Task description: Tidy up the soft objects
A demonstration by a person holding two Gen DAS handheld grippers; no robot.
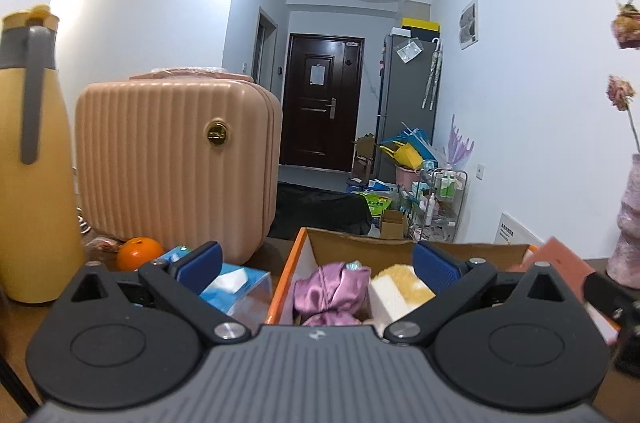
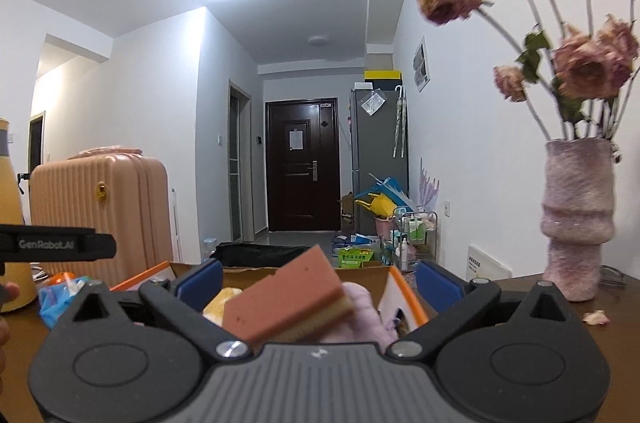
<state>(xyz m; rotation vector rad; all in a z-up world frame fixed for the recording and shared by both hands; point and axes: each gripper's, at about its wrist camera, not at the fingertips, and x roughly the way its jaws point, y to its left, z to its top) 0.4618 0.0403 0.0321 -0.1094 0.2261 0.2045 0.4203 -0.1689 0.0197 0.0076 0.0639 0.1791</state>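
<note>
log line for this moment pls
right gripper open | pink sponge tilted over box | left gripper open, empty

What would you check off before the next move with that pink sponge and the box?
1. Right gripper jaws wide, free of the pink sponge: ok.
2. Sponge over the cardboard box: ok.
3. Sponge settled flat: not ok, tilted.
4. Left gripper empty: ok.
5. Purple cloth inside the box: ok.
6. Tissue pack boxed: not ok, outside it.
</note>
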